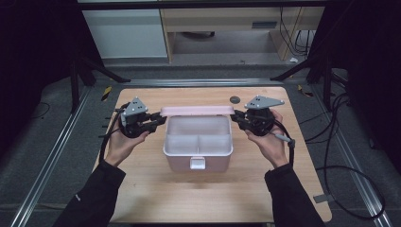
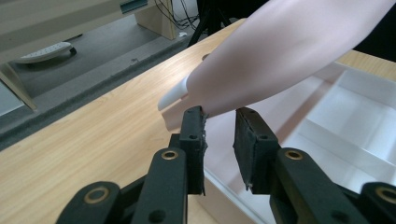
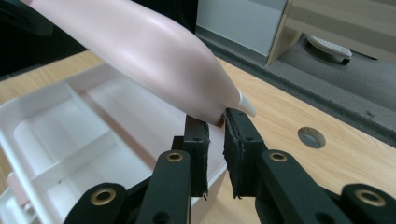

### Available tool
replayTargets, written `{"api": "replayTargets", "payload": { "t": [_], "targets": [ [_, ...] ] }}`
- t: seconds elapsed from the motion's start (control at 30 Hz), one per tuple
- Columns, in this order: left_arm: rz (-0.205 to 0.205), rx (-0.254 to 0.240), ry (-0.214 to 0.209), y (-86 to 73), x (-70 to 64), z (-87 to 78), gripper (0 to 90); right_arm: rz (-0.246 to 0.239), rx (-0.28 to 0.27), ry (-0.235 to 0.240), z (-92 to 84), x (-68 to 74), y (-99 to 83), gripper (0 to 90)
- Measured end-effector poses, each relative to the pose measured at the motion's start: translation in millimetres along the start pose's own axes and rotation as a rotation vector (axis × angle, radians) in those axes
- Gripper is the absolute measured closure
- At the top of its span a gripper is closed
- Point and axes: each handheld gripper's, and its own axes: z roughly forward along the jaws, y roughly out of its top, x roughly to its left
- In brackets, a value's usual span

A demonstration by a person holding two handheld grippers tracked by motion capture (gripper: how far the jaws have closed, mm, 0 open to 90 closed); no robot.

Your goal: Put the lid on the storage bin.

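— While the pink box (image 1: 197,144) sits at the middle of the wooden surface (image 1: 156,189), its lid (image 1: 197,110) is seen raised at the far edge, with a gripper at each end.

— And the left gripper (image 1: 160,121)?

— It is held at the lid's left end. In the left gripper view the lid's corner (image 2: 196,100) is seen between the jaws; one pad appears to touch it, while a gap is left on the other side, so a firm clamp is not shown there.

— The right gripper (image 1: 235,117)?

— It is placed at the lid's right end. In the right gripper view the jaws are drawn narrow, and the lid's edge (image 3: 219,114) is caught at their tips.

— What is seen inside the box?

— A white tray (image 1: 198,135) is laid in it, divided into one long compartment at the back and two smaller ones in front. A latch (image 1: 197,163) is seen on the near wall.

— Anything else on the surface?

— A round grey cap (image 1: 234,99) is set into the wood, just beyond the lid's right end.
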Motion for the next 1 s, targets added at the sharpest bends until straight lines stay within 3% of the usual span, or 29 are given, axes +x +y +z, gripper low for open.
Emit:
{"api": "replayTargets", "payload": {
  "t": [0.23,0.47,0.63,0.7,0.77,0.83,1.0],
  "targets": [
    [0.016,0.022,0.035,-14.7,-18.6,-8.9,69.4,-0.021,0.015,0.012,-9.4,13.4,-17.9,77.0],
    [0.012,0.038,0.051,-32.8,-25.2,-10.9,67.0,-0.013,0.032,0.022,-11.5,21.8,-39.1,71.7],
    [-0.042,0.036,0.055,-51.0,-21.1,-14.6,64.0,-0.027,0.068,0.01,-12.2,23.5,-50.9,66.5],
    [-0.049,0.066,0.062,-57.8,-18.9,-15.8,62.6,-0.033,0.093,0.004,-12.7,23.0,-55.1,63.9],
    [-0.07,0.064,0.066,-63.6,-16.3,-18.9,61.3,-0.036,0.118,-0.018,-14.8,21.6,-58.8,62.0],
    [-0.08,0.071,0.08,-68.1,-13.1,-22.0,59.7,-0.013,0.111,-0.012,-18.7,17.8,-61.6,60.2],
    [-0.127,0.094,0.099,-81.5,-5.3,-24.5,56.4,0.019,0.099,-0.051,-23.0,8.5,-67.7,49.6]
  ]
}}
